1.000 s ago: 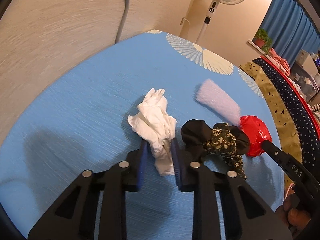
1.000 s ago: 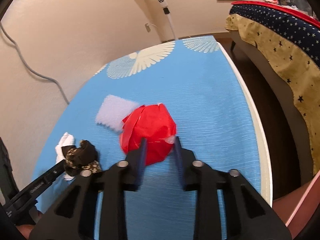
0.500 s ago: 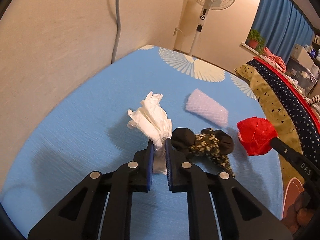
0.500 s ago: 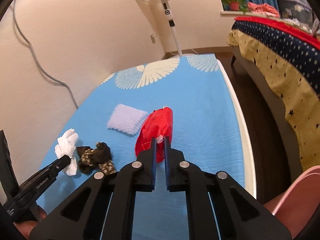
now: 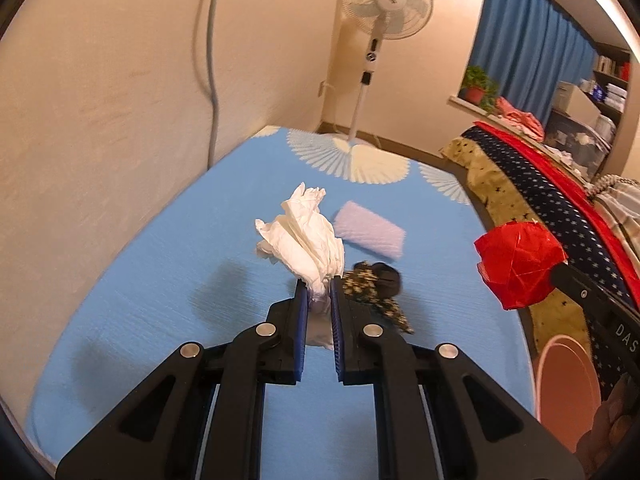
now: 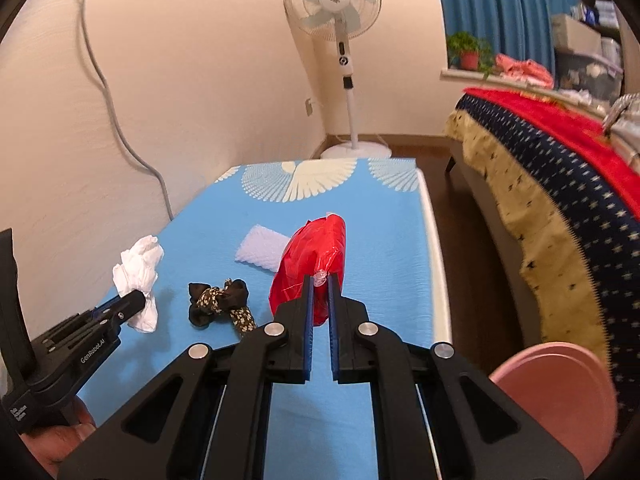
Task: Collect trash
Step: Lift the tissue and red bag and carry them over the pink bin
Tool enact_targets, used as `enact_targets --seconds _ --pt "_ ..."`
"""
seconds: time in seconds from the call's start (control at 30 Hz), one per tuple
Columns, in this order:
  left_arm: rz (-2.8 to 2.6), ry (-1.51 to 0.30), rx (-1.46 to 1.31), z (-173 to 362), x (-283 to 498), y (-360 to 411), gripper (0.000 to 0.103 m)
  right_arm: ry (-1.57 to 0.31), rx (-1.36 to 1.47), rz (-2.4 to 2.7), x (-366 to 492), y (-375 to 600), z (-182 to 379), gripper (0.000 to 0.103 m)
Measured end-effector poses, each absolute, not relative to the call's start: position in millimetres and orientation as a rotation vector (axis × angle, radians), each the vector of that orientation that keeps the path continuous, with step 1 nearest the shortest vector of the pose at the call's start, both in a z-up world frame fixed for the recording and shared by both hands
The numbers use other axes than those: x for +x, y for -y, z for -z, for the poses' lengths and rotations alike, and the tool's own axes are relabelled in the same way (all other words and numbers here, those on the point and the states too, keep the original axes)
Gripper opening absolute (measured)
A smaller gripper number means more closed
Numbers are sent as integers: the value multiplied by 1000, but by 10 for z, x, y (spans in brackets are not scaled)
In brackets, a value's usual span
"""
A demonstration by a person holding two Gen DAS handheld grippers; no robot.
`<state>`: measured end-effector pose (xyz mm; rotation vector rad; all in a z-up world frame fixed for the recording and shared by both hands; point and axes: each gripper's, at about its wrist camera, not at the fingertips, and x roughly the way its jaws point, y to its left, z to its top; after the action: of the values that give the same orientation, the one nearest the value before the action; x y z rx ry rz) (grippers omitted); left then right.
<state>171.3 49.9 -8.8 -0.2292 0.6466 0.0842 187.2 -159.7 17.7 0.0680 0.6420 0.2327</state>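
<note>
My left gripper (image 5: 319, 286) is shut on a crumpled white tissue (image 5: 306, 240) and holds it above the blue table (image 5: 160, 300). The tissue also shows in the right wrist view (image 6: 138, 276). My right gripper (image 6: 319, 278) is shut on a red plastic wrapper (image 6: 316, 260), lifted off the table; the wrapper also shows in the left wrist view (image 5: 518, 266). A white foam pad (image 5: 370, 234) and a black and camouflage cloth scrap (image 5: 374, 284) lie on the table between the grippers.
A pink bin (image 6: 560, 392) stands on the floor at the table's right side, also seen in the left wrist view (image 5: 568, 384). A bed with a starred cover (image 6: 560, 184) is to the right. A standing fan (image 6: 334, 4) is beyond the table's far end.
Both grippers closed on their items, the left on the tissue and the right on the red wrapper, then lifted them off the table.
</note>
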Motion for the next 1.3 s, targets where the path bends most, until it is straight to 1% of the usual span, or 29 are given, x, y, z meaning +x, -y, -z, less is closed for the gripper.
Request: enact_targets --seconds 0.47,0.9,1.3 --pt "46 -583 -137 -282 1133 -94 11 -565 13 -129 1040 1915 -593 7" --pt "155 -556 -88 -369 668 285 11 -519 5 -33 413 2268 -831 7" --pt "243 -546 -81 -367 573 634 11 -514 5 75 116 2585 -885 7"
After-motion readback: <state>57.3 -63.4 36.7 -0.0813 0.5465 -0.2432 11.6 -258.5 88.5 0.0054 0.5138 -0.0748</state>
